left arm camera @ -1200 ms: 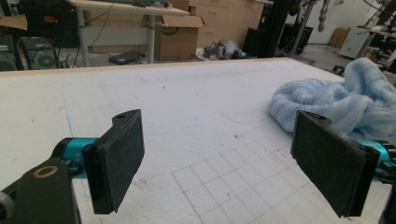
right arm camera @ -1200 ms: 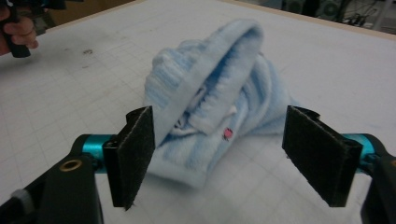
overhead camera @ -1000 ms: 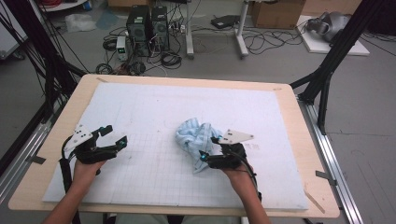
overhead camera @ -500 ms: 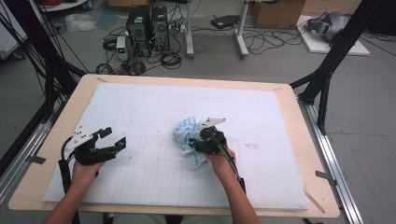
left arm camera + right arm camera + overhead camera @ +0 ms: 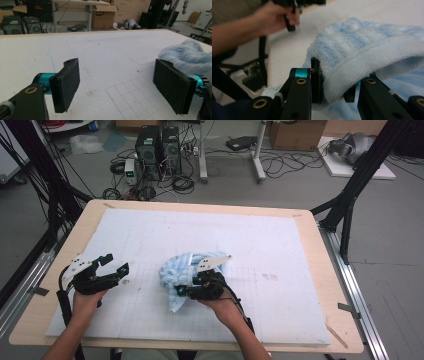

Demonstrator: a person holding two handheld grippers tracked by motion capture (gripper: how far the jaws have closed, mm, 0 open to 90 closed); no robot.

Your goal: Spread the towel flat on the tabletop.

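The right gripper (image 5: 332, 92) is clamping the blue towel (image 5: 367, 57) — thinly; the fold may be slipping free, left gripper (image 5: 122, 86) gaping idle.

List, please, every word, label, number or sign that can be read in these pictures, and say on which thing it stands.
There are none to read: no text stands on the light blue knitted cloth, the white foam board with its pencilled grid, or the left gripper and right gripper. Any labels on the computer towers and cardboard boxes are too small or blurred.

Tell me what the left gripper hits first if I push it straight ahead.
Probably nothing close: the left gripper stands open over the white foam mat, and the light-blue knitted cloth lies off to one side.
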